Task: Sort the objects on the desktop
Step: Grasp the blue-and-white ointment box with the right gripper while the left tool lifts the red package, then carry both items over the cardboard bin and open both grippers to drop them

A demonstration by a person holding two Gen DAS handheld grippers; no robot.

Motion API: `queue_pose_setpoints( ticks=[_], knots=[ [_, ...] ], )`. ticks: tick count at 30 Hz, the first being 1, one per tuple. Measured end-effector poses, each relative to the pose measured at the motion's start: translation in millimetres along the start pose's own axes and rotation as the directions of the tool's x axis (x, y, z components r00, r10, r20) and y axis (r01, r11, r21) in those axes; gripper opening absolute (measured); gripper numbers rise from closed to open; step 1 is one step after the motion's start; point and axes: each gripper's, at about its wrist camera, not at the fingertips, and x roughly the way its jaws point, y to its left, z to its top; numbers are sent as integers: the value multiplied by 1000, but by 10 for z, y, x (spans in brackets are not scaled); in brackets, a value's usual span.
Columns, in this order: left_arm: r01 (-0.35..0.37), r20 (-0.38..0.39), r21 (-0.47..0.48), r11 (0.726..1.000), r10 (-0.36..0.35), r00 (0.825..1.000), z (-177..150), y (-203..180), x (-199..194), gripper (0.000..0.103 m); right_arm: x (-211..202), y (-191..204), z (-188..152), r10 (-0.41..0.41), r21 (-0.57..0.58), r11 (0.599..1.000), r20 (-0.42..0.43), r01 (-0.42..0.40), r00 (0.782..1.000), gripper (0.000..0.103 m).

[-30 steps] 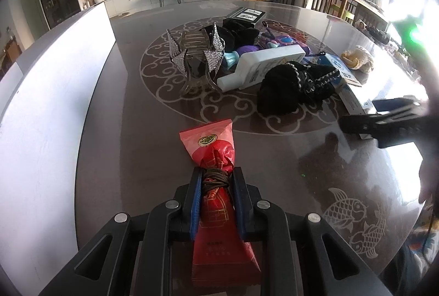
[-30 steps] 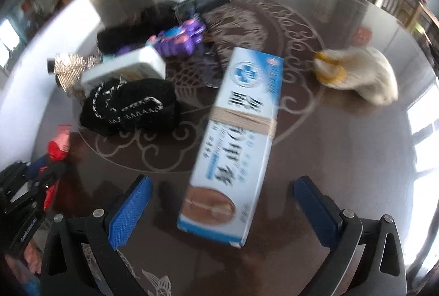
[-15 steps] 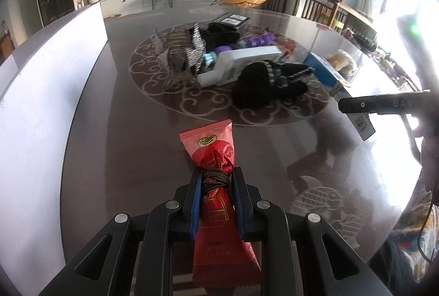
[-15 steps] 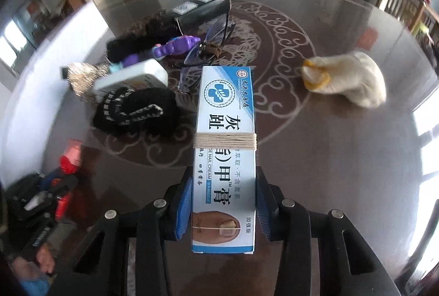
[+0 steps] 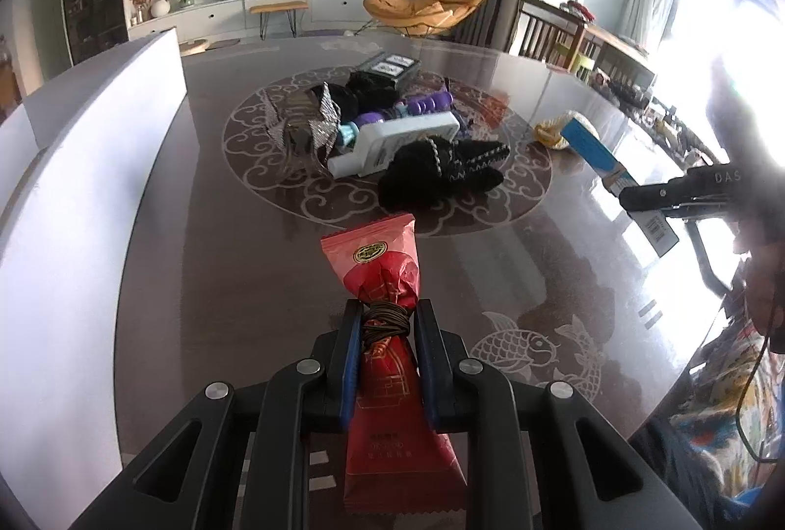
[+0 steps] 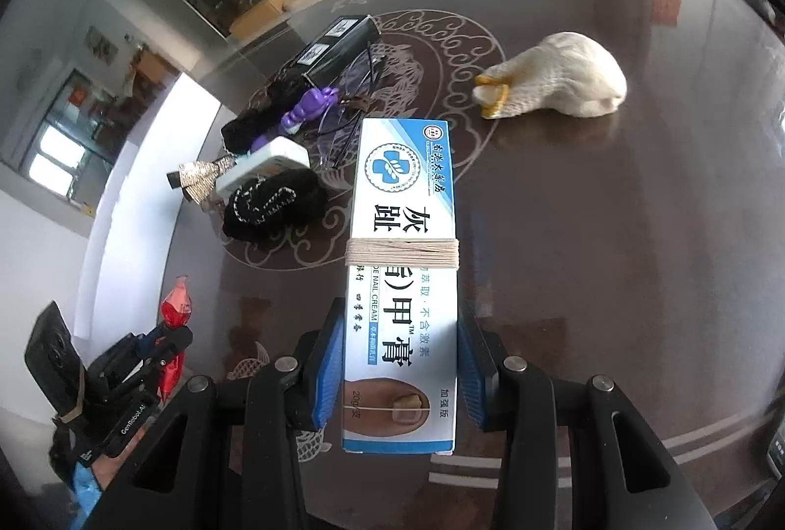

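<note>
Aloft: left claw (image 5: 385, 324) clamps red packet (image 5: 380, 265); right claw (image 6: 400, 343) clamps cream box (image 6: 405, 235).

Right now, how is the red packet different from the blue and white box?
The red packet is soft, crinkly and pinched at the middle; the box is stiff and flat-sided. The packet has dark cord wound round it; the box has pale string. The left gripper holds the packet, the right gripper the box. Both are gripped off the table.
</note>
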Motion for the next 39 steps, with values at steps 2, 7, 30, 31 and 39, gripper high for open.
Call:
queue_pose_setpoints(
  ticks=[2, 7, 30, 31, 39],
  knots=[
    [10, 8, -14, 1000, -10, 1000, 7, 22, -44, 20, -21, 3, 5, 13, 10, 1000, -5, -13, 1000, 41],
    [72, 62, -70, 995, -68, 996, 126, 187, -381, 20, -156, 360, 56, 73, -25, 997, 9, -73, 997, 41],
    [-399, -247, -386, 832, 324, 913, -81, 3126, -959, 26, 1691, 4392, -265, 124, -545, 809, -206, -219, 971, 49],
    [-389, -239, -404, 828, 315, 918, -86, 3156, -977, 30, 1698, 4401, -279, 147, -544, 805, -204, -237, 968, 60],
    [-381, -56, -377, 844, 390, 919, 73, 2604, -1288, 74, 949, 3964, -290, 255, -587, 783, -2, -207, 967, 97]
  ],
)
